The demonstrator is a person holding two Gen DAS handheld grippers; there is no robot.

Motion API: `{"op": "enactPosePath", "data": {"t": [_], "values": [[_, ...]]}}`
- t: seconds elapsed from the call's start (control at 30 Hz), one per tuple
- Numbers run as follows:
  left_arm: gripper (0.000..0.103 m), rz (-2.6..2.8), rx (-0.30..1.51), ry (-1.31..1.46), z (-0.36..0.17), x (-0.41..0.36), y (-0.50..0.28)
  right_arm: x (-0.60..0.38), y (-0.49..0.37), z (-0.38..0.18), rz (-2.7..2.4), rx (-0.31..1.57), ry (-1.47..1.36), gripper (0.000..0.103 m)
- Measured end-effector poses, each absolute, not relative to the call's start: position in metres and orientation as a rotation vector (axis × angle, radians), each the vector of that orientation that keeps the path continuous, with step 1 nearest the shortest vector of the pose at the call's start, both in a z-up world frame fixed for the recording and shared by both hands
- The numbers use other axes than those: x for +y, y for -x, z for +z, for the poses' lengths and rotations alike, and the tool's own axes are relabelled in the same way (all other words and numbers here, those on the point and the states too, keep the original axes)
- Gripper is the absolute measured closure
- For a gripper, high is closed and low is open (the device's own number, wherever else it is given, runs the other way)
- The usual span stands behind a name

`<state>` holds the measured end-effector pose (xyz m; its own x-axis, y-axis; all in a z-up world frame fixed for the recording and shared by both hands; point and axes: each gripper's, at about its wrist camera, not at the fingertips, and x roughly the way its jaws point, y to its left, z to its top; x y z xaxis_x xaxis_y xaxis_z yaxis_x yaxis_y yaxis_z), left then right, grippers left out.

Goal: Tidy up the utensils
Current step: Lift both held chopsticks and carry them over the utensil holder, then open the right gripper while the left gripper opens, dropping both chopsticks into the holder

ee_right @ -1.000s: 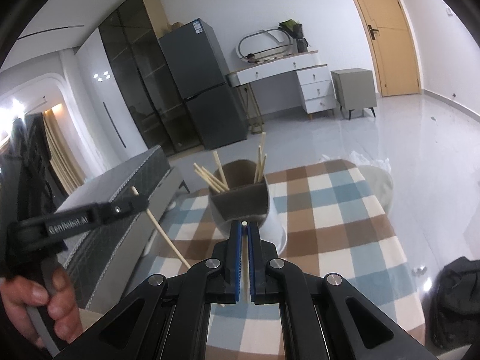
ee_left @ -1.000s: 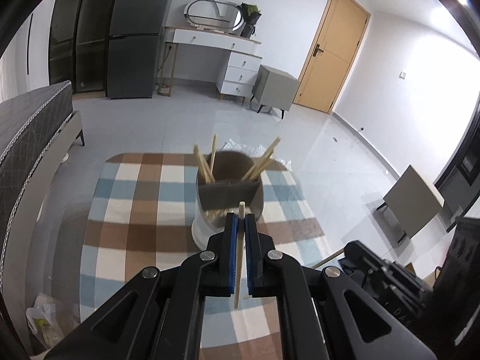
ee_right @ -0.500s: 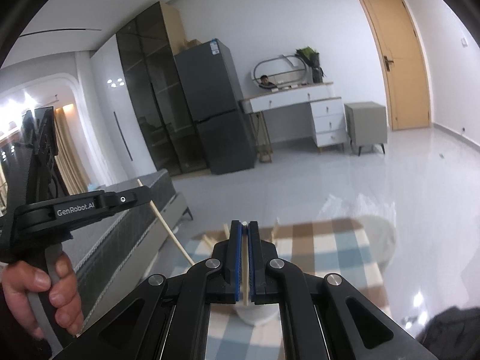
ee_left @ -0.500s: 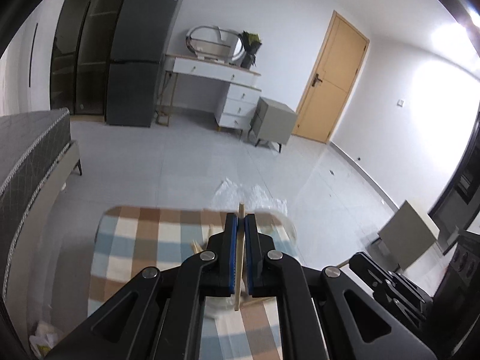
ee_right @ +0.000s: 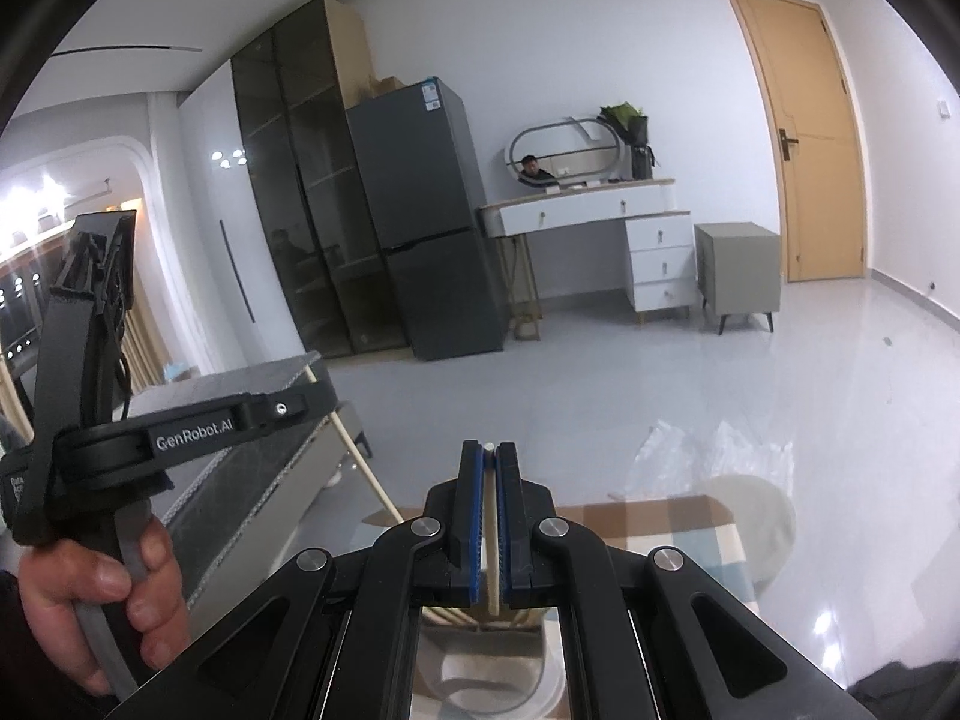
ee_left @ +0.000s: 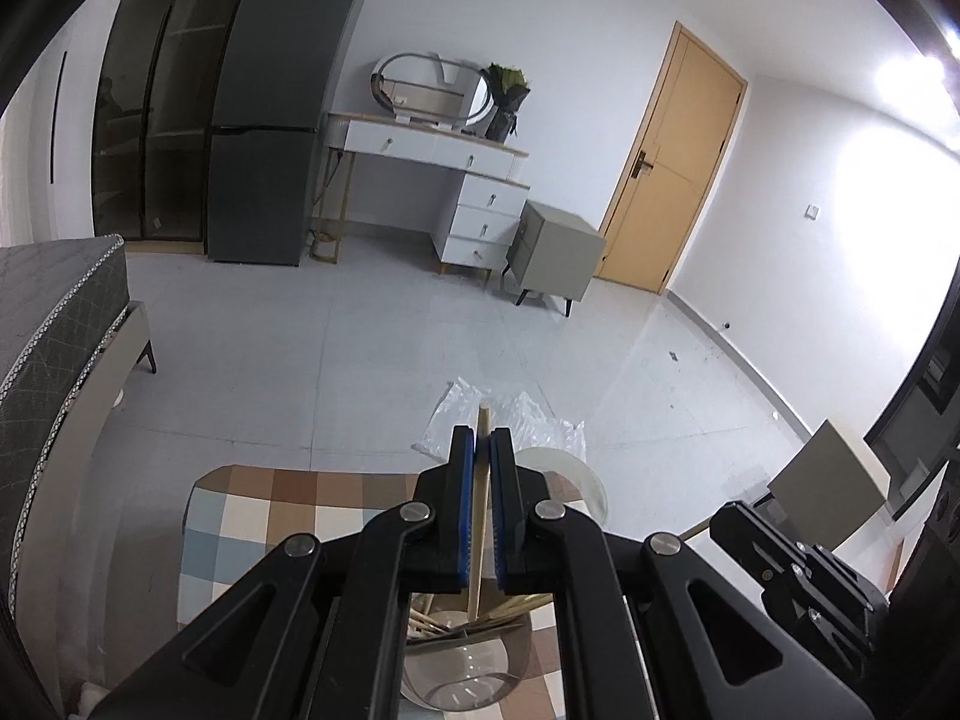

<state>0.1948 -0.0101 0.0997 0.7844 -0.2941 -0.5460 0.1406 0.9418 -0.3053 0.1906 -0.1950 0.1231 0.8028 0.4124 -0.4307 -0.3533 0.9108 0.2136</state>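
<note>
Chopsticks already stand in the utensil holder [ee_left: 462,654], several leaning against its rim, so part of the sorting looks done; two more are in hand and not yet dropped in.

Left gripper [ee_left: 483,450] has its jaws pressed together on a single wooden chopstick [ee_left: 480,516], which runs up between the blue pads [ee_left: 463,510] with its top poking just above them and its lower end hanging over the holder's mouth. Right gripper [ee_right: 491,468] likewise pinches a paler chopstick [ee_right: 492,540] between its jaws, the tip barely showing at the top and the lower end above the holder [ee_right: 480,666], which sits directly beneath.

From the right wrist view, the left gripper [ee_right: 312,402] appears off to the side in the person's hand [ee_right: 102,600], its chopstick [ee_right: 360,456] slanting down toward the table [ee_right: 684,528] with the checked cloth.

Judging by this, both sticks are poised above the holder; what remains is to release them into it and gather any utensils left elsewhere, which these views do not show.
</note>
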Motion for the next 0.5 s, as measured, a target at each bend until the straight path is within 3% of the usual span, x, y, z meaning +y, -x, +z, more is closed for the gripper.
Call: {"op": "enactPosePath", "data": {"t": [0.5], "values": [[0.102, -0.260, 0.727, 0.255, 0.056, -0.018, -0.209, -0.196, -0.217, 0.066, 0.423, 0.629, -0.144, 0.100]]}}
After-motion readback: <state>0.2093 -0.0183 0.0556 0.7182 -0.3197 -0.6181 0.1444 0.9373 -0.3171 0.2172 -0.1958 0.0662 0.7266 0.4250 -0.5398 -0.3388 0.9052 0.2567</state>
